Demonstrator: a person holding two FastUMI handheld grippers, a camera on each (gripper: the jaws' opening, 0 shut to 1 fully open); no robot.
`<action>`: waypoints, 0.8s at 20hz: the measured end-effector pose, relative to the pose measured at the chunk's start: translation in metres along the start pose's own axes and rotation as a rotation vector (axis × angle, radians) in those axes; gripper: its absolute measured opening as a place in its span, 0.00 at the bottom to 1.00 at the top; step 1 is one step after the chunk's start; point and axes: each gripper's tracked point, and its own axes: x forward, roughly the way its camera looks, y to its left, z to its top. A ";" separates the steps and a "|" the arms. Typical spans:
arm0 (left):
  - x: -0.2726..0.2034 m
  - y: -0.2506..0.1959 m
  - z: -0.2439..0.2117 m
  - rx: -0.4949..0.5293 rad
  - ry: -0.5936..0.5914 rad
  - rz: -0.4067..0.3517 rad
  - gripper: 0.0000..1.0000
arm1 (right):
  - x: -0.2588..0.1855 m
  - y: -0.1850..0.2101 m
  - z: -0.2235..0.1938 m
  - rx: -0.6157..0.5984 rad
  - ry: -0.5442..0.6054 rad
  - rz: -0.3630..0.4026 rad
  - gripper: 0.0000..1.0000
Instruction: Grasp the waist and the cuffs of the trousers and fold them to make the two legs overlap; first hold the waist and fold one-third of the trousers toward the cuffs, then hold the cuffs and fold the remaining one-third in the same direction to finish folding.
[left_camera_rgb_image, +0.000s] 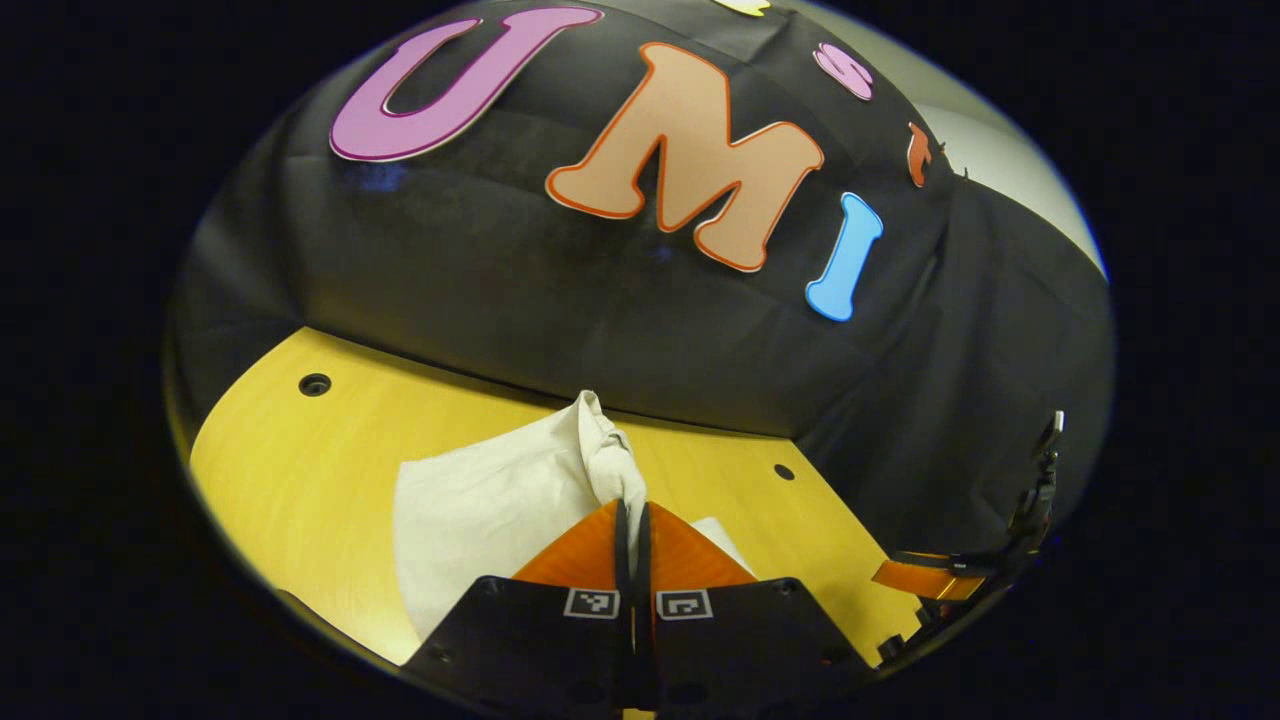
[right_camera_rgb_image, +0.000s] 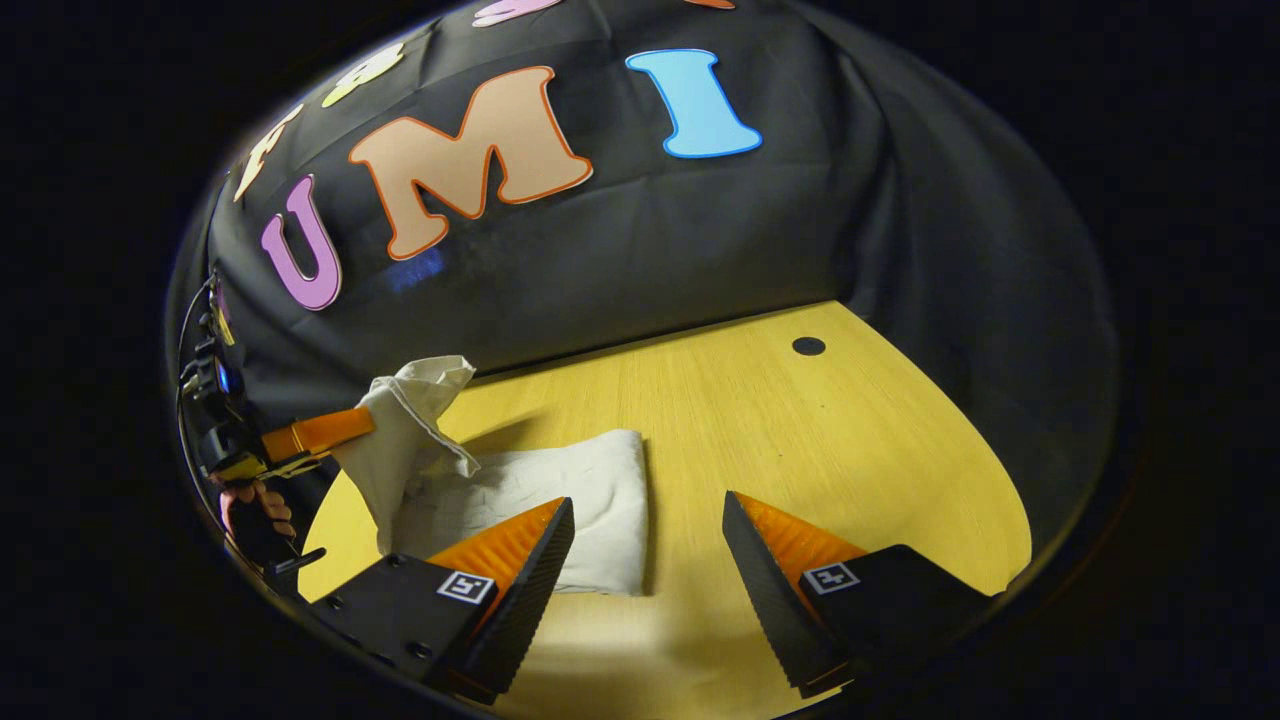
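Right gripper view: soft, light, limp trousers (right_camera_rgb_image: 560, 500) lie on the table (right_camera_rgb_image: 820, 440), one end, probably the cuffs, pinched up by the left tongs (right_camera_rgb_image: 350, 428); right tongs (right_camera_rgb_image: 648, 545) gape wide.

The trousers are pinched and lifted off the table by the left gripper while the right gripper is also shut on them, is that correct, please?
Not quite. The left gripper is shut on the trousers and lifts one end off the table, but the right gripper is open, its fingers spread apart with nothing between them, as the right gripper view shows.
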 end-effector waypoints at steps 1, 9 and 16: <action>0.004 -0.014 -0.001 0.000 -0.001 -0.014 0.00 | -0.001 -0.007 0.002 0.001 0.001 0.000 0.96; 0.028 -0.110 -0.041 0.108 0.059 -0.116 0.00 | -0.015 -0.057 0.011 -0.003 -0.014 -0.020 0.96; 0.017 -0.133 -0.058 0.206 0.051 -0.157 0.82 | -0.023 -0.062 0.017 -0.010 -0.032 -0.009 0.96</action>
